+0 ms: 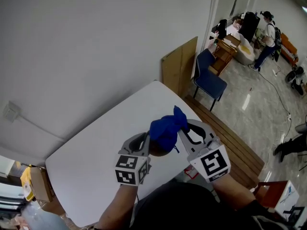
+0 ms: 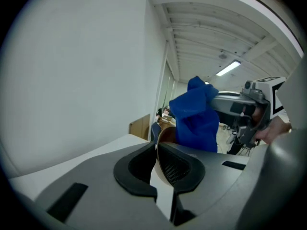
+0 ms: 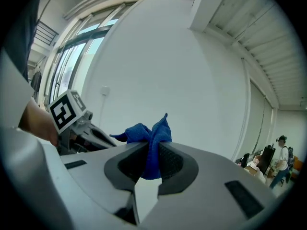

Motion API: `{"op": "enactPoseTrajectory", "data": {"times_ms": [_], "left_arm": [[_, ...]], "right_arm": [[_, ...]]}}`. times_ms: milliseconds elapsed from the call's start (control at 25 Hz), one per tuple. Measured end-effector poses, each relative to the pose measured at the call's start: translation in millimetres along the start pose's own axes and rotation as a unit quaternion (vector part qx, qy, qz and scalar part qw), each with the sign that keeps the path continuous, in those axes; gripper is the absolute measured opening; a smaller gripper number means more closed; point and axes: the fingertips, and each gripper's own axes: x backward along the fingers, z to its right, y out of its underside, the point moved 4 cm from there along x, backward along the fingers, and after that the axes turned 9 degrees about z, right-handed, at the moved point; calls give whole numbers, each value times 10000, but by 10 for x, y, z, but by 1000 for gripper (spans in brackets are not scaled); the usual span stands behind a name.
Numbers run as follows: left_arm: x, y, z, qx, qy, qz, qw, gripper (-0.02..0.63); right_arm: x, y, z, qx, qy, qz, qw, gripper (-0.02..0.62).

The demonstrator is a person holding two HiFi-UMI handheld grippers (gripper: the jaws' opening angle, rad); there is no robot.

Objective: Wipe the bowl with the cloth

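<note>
Wipe looks underway: left gripper (image 2: 157, 163) jaws pinch the bowl (image 2: 164, 134) rim, right gripper (image 3: 152, 158) jaws clamp the blue cloth (image 1: 165, 129) over it (both above the desk (image 1: 91, 152)).

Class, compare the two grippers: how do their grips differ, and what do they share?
The left gripper clamps the rim of the brown bowl; the right gripper clamps the blue cloth. The left gripper pinches a thin edge; the right gripper squeezes a bunched fold. Both are shut, meeting above the white table.

Lighting: bright, even. Sources: windows (image 3: 72, 56) far left, ceiling strip lamp (image 2: 229, 67). Gripper views: fisheye, black corners, soft foreground.
</note>
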Motion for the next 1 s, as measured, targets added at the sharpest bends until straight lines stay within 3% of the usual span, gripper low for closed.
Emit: {"op": "enactPoseTrajectory", "data": {"times_ms": [240,640,1000], "left_arm": [[47,1,-65,154,-145,84,9997,25],[305,-409,-420,320,-579,611,9959,25],[461,-821,-337,698,-233,1150,9906,25]], "right_arm": [[-4,14,40,7,-155,-36,9999,48],[211,101,21,-279,-137,21,9995,48],[167,212,-197,-862,-456,-47,9952,48]]}}
